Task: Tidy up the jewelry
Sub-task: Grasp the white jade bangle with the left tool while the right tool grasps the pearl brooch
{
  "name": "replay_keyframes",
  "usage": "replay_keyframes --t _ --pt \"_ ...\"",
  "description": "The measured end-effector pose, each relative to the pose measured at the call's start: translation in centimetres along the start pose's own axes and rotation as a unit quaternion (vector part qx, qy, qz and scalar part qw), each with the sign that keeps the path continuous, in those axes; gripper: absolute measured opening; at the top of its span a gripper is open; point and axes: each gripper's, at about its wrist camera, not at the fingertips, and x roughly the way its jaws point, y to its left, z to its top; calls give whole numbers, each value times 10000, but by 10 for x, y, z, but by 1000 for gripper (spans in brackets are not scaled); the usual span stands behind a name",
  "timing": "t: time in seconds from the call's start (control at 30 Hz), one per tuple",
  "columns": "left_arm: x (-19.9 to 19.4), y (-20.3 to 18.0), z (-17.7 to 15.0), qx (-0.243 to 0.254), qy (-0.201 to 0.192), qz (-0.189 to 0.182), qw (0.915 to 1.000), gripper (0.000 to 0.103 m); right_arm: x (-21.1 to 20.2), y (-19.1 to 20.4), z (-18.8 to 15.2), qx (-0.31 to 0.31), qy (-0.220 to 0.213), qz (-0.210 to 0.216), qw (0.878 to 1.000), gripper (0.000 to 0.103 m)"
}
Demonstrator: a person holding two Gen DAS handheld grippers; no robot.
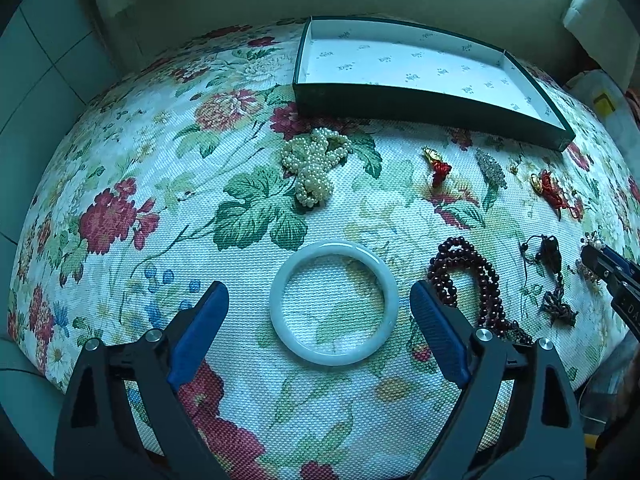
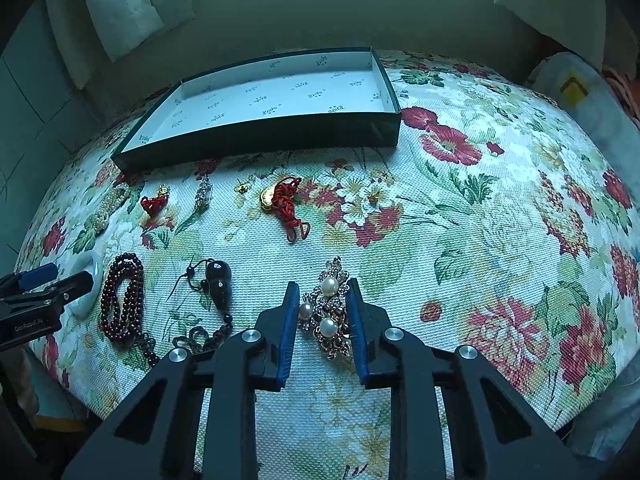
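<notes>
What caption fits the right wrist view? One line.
Right gripper straddles a pearl-studded brooch on floral cloth, near an empty dark-green tray.

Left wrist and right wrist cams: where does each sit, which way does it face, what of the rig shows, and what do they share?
Left wrist: on the left gripper, looking forward and down at the white bangle; its open fingers frame the view, and the right gripper shows at the right edge.
Right wrist: on the right gripper, looking at the pearl brooch between its fingers; the left gripper shows at the left edge.
Shared: the box, dark bead string, floral tablecloth.
</notes>
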Motion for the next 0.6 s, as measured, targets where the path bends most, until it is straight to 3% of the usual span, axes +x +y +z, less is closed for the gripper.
replay_keyframes --t 0.17,0.33,0.43,0.6 --pt "13 7 -3 -122 174 -83 9997 92 0 -3 0 80 -4 57 10000 24" --pt "13 10 -5 -124 44 -125 9998 92 1 -8 0 224 38 163 9996 25" --pt "10 7 -6 -21 -27 -169 9999 84 1 -10 0 266 50 144 9995 27" --pt "6 0 -7 123 -112 -215 9996 71 1 -13 -2 326 73 98 9994 56"
